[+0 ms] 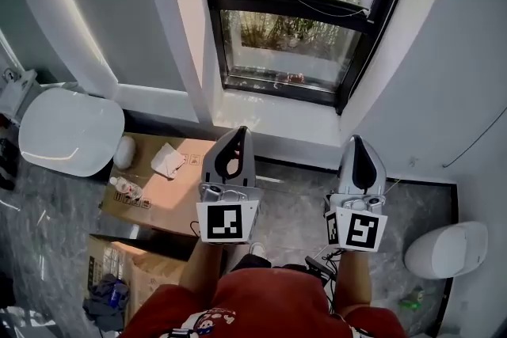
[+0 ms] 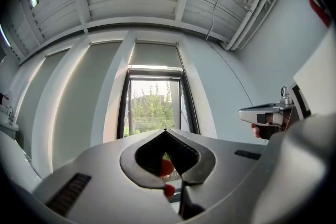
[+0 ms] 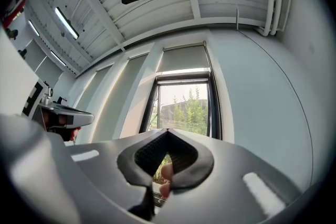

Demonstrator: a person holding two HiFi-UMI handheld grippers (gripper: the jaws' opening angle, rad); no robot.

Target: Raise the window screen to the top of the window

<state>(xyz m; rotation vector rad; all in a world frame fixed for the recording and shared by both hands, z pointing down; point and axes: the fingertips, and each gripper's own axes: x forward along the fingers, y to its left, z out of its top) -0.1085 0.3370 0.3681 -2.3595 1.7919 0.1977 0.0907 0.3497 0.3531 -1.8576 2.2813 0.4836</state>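
Left tongs (image 1: 239,132) and right tongs (image 1: 354,142) are both closed and empty. The window (image 1: 295,8) lies ahead, well apart from both. Its screen (image 1: 285,43) seems to cover the lower pane, edge running left-right. Neither hand is clearly nearer.

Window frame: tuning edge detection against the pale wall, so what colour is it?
The window frame is black, clearest in the head view.

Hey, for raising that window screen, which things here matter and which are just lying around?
For the job: window screen, window, left tongs, right tongs, both shut.
Lying about: cardboard box, crumpled tissue, small bottle, white round lid.
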